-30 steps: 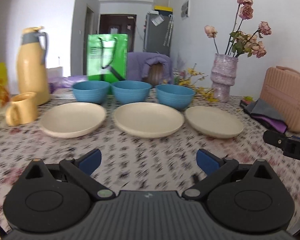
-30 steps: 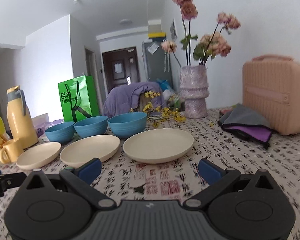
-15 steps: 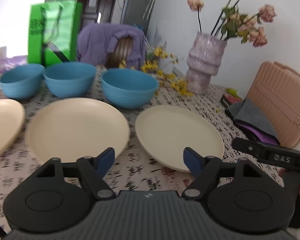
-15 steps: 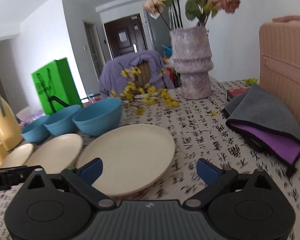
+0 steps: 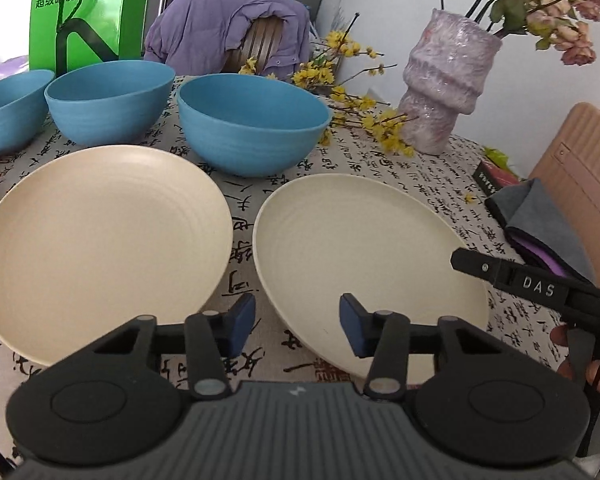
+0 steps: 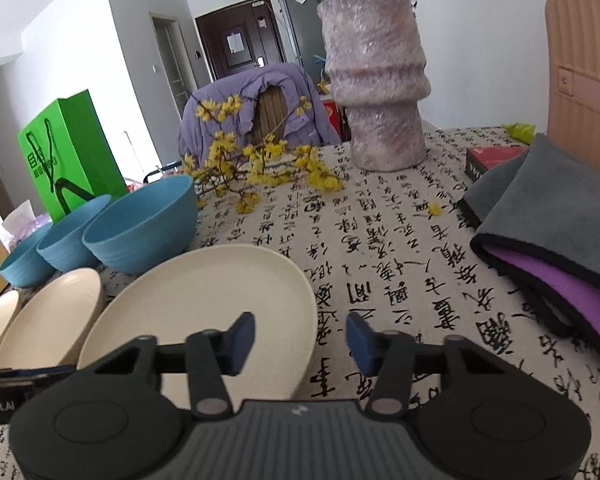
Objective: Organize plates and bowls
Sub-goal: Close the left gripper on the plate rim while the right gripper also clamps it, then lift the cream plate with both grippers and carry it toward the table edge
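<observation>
Plate point(image 5: 364, 248) rim straddled by closing left gripper point(image 5: 298, 330) jaws, unpinched; right gripper point(image 6: 300, 342) jaws closing beside rim.

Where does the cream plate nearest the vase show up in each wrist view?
Left wrist: the plate sits right of centre, its near rim between the left gripper fingers, whose jaws are closing.
Right wrist: the plate lies lower left, its right rim between the right gripper fingers, also closing.
Shared landmark: the vase, beyond the plate in both.
</observation>
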`<state>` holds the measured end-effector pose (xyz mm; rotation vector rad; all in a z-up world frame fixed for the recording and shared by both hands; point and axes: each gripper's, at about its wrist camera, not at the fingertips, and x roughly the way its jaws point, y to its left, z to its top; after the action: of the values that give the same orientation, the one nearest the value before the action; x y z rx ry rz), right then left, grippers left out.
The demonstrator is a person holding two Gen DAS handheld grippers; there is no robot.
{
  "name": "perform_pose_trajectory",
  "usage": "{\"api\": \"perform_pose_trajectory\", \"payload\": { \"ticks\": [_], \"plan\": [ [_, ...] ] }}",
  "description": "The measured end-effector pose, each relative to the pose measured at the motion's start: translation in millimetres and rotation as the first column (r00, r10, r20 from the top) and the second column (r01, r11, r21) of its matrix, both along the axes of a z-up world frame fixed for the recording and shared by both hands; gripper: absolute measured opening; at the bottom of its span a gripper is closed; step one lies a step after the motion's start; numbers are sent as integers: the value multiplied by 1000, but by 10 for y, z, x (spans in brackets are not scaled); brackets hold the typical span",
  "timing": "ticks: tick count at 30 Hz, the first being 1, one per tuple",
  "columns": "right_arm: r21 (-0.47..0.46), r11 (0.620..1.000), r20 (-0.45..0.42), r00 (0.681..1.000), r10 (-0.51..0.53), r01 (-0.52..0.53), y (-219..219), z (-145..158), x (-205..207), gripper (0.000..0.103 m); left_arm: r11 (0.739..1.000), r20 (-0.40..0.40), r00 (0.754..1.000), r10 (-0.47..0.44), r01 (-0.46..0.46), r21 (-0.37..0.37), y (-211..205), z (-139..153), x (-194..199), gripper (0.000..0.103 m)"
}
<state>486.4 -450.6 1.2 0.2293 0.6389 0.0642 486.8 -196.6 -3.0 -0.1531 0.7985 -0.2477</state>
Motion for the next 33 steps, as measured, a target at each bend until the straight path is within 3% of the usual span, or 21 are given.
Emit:
{"api": "perform_pose_trajectory", "payload": {
  "ticks": [3,5,8,19,33],
  "plan": [
    [-1,1000,-16,1000,6,-6,19,-50,32,21,1000,5,1000,-1,1,27,-34,-10,32,23],
    [-14,1000,-18,1000,-10,10,19,-61,35,16,999,3,1000,3,-3,34,-35,-8,46,18],
    [-10,1000,-17,1000,-19,19,-20,-48,12,9,1000,-3,1000,2,-2,20,-6,0,45,17],
    [-29,999,14,1000,-21,21,3,154,-241,8,1000,32,999,-5,5,18,23,182,-174,17],
    [-32,999,64,998,-13,15,294,453,-1063,8,1000,49,999,-3,3,15,308,484,-960,17]
  ]
}}
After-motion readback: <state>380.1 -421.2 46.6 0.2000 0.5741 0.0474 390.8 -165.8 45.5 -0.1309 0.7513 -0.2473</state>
